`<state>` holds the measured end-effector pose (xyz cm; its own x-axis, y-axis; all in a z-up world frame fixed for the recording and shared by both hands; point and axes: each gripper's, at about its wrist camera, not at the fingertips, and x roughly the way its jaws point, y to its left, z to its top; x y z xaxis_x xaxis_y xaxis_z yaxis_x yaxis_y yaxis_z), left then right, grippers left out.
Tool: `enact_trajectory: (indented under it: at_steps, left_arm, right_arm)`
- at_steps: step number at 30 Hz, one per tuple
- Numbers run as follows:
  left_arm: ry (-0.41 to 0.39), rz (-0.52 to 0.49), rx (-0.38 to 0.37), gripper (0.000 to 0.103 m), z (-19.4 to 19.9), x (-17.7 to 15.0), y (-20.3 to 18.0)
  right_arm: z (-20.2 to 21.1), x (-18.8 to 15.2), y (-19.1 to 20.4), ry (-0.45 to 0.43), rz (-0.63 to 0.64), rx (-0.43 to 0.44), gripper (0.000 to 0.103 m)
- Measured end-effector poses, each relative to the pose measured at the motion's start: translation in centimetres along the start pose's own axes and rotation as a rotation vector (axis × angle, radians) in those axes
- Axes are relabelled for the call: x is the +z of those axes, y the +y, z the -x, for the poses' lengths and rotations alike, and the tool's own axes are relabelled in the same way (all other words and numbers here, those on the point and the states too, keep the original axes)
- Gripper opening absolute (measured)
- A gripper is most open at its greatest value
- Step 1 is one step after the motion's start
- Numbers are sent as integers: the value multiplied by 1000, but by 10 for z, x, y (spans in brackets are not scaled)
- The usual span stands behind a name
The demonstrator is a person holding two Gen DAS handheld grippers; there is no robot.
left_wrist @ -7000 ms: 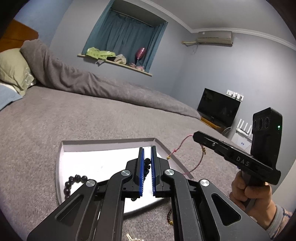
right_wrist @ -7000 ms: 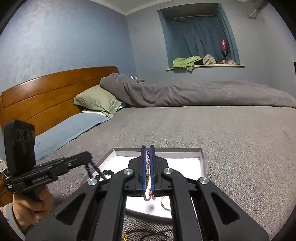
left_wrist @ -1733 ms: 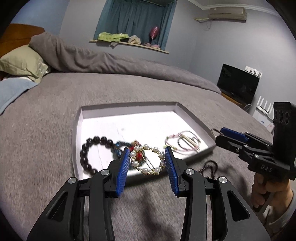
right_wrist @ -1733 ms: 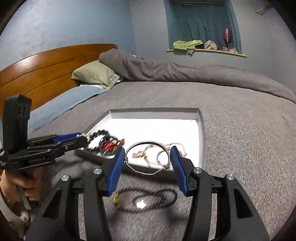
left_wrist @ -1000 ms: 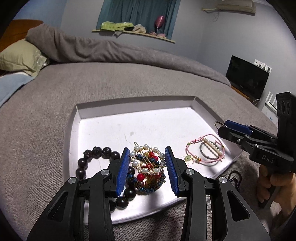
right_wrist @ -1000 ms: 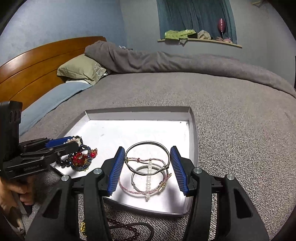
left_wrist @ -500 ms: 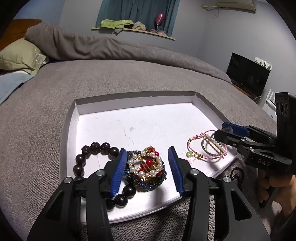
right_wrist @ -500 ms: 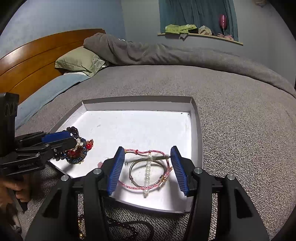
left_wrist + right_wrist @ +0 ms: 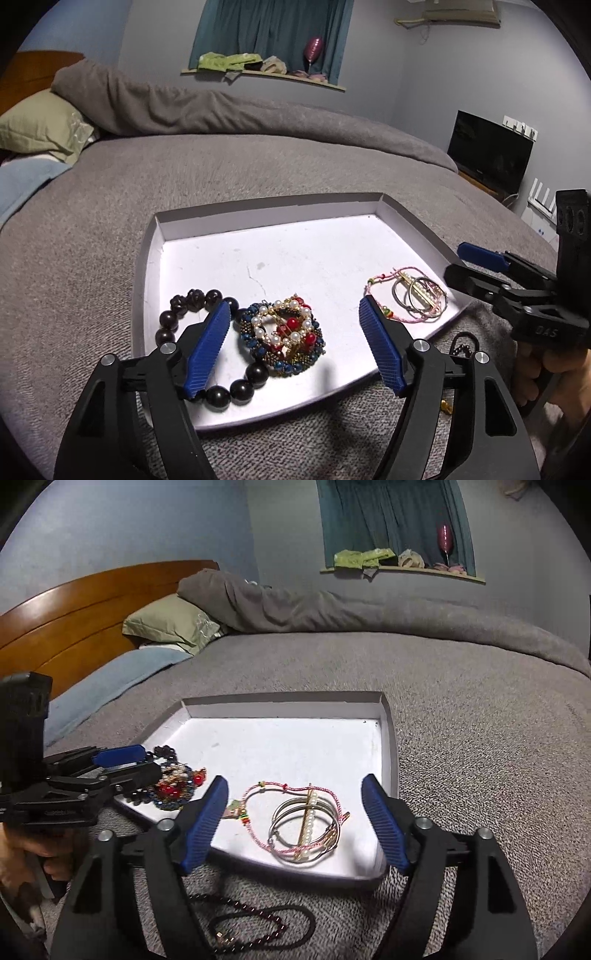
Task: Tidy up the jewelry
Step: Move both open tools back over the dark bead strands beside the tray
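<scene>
A white tray (image 9: pixel 295 258) lies on the grey bed. In it are a dark bead bracelet (image 9: pixel 177 314), a pile of pearl, red and blue bead bracelets (image 9: pixel 284 332), and pink cord bracelets with silver bangles and a pearl pin (image 9: pixel 413 295). My left gripper (image 9: pixel 295 332) is open and empty above the bead pile. My right gripper (image 9: pixel 295 805) is open and empty above the silver bangles (image 9: pixel 303 827) and pink cords (image 9: pixel 258 794). A dark beaded necklace (image 9: pixel 255 926) lies on the blanket in front of the tray (image 9: pixel 295 746).
The grey blanket (image 9: pixel 92 240) surrounds the tray. Pillows (image 9: pixel 170 624) and a wooden headboard (image 9: pixel 74 609) are at the far left. A TV (image 9: pixel 491 151) stands at the right wall. A small gold piece (image 9: pixel 447 406) lies on the blanket by the tray's near right corner.
Both grippers opened wide and let go: the pearl bracelet now rests on the bead pile, the silver bangle rests on the pink cords. Both grippers drew slightly back.
</scene>
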<state>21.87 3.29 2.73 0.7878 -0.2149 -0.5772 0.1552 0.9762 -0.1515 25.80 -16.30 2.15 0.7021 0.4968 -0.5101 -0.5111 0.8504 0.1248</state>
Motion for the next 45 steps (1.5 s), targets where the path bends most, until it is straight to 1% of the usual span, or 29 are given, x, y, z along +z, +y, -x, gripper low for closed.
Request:
enact_trajectory:
  at_steps: [5, 11, 15, 19, 25, 30, 33, 35, 37, 38, 40, 42, 45]
  left_arm:
    - [-10, -2, -8, 74, 9, -5, -3]
    - [-11, -1, -10, 74, 20, -19, -6]
    - [-10, -7, -9, 74, 30, -28, -5]
    - [-11, -14, -10, 74, 37, -36, -6]
    - [-31, -37, -35, 74, 44, -44, -21]
    - [-69, -71, -63, 74, 53, -47, -39]
    - [-61, -101, -90, 74, 53, -50, -51]
    - [-50, -128, -104, 74, 49, -52, -60]
    - [-30, -147, -120, 74, 44, -54, -69]
    - [-21, -154, -123, 74, 42, -54, -72]
    - [12, -170, -132, 69, 35, -55, -79]
    - [45, -163, -152, 60, 28, -55, -83]
    - [99, -150, -173, 51, 15, -55, -87]
  right_arm:
    - [17, -8, 1, -18, 9, -4, 79]
    - [30, -11, -6, -35, -23, -19, 84]
    - [36, -16, -11, -31, -52, -30, 84]
    - [43, -20, -13, -26, -51, -52, 85]
    - [46, -31, -17, 17, -44, -87, 85]
    - [46, -38, -15, 42, -9, -84, 85]
    - [44, -42, -16, 63, -1, -86, 84]
    - [43, -44, -18, 74, -4, -85, 83]
    - [41, -45, -17, 86, 5, -87, 75]
    - [41, -46, -17, 95, 9, -88, 74]
    - [37, -48, -17, 122, 20, -89, 63]
    - [34, -51, -18, 147, 23, -88, 59]
    - [33, -52, -21, 160, 10, -79, 58]
